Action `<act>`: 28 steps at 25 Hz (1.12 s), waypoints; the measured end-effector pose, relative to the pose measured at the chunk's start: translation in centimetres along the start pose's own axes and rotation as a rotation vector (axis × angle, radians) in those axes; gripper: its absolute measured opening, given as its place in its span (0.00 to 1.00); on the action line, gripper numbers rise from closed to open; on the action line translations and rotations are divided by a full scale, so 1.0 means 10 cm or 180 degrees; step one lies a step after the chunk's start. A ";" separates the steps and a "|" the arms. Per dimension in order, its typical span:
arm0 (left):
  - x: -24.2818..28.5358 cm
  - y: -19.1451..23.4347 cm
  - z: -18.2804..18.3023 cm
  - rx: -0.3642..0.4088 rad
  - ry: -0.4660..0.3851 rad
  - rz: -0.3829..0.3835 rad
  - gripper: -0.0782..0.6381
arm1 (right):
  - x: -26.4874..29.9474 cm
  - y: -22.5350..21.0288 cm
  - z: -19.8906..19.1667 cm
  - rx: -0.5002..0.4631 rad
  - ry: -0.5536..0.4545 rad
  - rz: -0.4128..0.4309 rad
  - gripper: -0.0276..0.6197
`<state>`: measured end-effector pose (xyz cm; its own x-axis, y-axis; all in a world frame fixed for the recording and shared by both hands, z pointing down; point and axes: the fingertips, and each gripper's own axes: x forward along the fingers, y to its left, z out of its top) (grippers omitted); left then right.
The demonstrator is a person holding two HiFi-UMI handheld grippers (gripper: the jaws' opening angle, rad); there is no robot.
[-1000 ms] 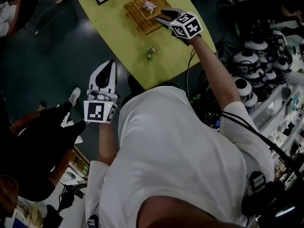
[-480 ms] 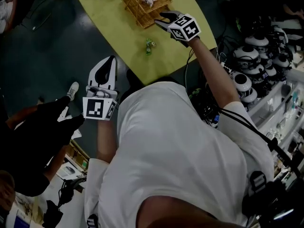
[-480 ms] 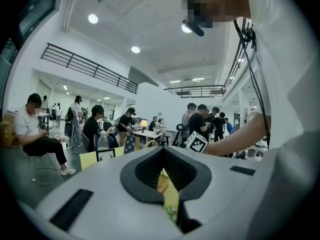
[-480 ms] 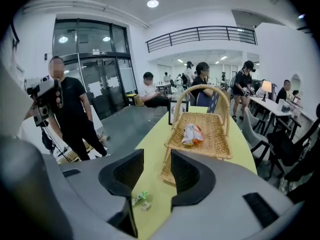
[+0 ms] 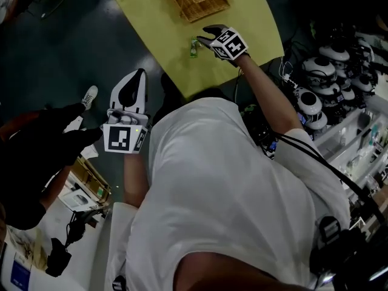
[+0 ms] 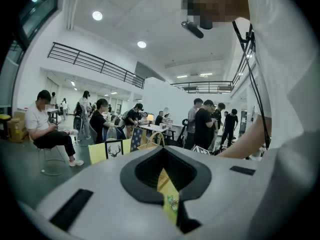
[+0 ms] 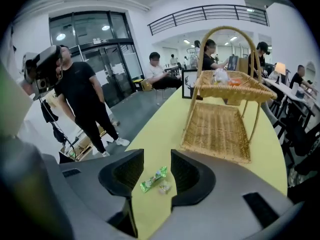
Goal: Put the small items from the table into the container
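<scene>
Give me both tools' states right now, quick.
Left tool: shut, holding nothing.
Right tool: open, gripping nothing; green candy lies on the table between its jaws.

One two-tier wicker basket (image 7: 220,129); one green wrapped candy (image 7: 153,178); one small clear-wrapped sweet (image 7: 163,187); one deer sign (image 7: 189,86); one yellow worktop (image 7: 160,129).

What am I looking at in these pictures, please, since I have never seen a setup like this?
There is no robot: a person holds a two-jaw gripper in each hand. One picture looks down from a camera on the head; the other two look along each gripper's jaws. The right gripper, jaws apart and empty, hovers over a green wrapped sweet on the yellow table, near a wicker basket with wrapped items in its upper tray. The left gripper, jaws together, holds nothing, off the table.
</scene>
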<state>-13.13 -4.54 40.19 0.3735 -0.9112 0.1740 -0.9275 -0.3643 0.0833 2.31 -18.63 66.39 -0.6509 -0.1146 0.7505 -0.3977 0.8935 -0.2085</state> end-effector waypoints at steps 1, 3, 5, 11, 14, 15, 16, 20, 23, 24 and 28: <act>-0.03 0.00 -0.02 -0.0009 0.0019 0.0027 0.12 | 0.06 0.03 -0.06 0.0017 0.0030 0.0031 0.32; -0.06 0.01 -0.05 -0.0052 0.0068 0.0072 0.12 | 0.18 0.06 -0.17 0.0045 0.0086 0.0080 0.32; -0.05 0.00 -0.08 -0.0147 0.0132 0.0100 0.12 | 0.30 0.04 -0.27 0.0087 0.0139 0.0114 0.32; -0.16 0.03 -0.26 -0.0172 0.0266 0.0266 0.12 | 0.63 -0.10 -0.52 0.0292 0.0302 0.0203 0.32; -0.27 0.07 -0.36 -0.0170 0.0314 0.0362 0.12 | 0.79 -0.13 -0.60 0.0343 0.0435 0.0274 0.32; -0.31 0.08 -0.39 -0.0183 0.0332 0.0390 0.12 | 0.84 -0.13 -0.62 0.0371 0.0484 0.0306 0.32; -0.33 0.10 -0.41 -0.0199 0.0349 0.0413 0.12 | 0.89 -0.12 -0.64 0.0399 0.0521 0.0339 0.32; -0.41 0.11 -0.46 -0.0253 0.0378 0.0494 0.12 | 0.99 -0.11 -0.76 0.0424 0.0728 0.0368 0.32; -0.44 0.14 -0.49 -0.0286 0.0378 0.0542 0.12 | 1.03 -0.10 -0.82 0.0354 0.0843 0.0372 0.25; -0.44 0.16 -0.49 -0.0293 0.0376 0.0552 0.12 | 1.03 -0.09 -0.82 0.0314 0.0858 0.0383 0.18; -0.44 0.21 -0.51 -0.0304 0.0363 0.0563 0.12 | 1.01 -0.05 -0.77 0.0154 0.0876 0.0432 0.11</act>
<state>-16.64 -0.29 44.63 0.2094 -0.9296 0.3033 -0.9753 -0.1762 0.1333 0.89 -16.88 78.86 -0.5032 0.1322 0.8540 -0.3538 0.8701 -0.3432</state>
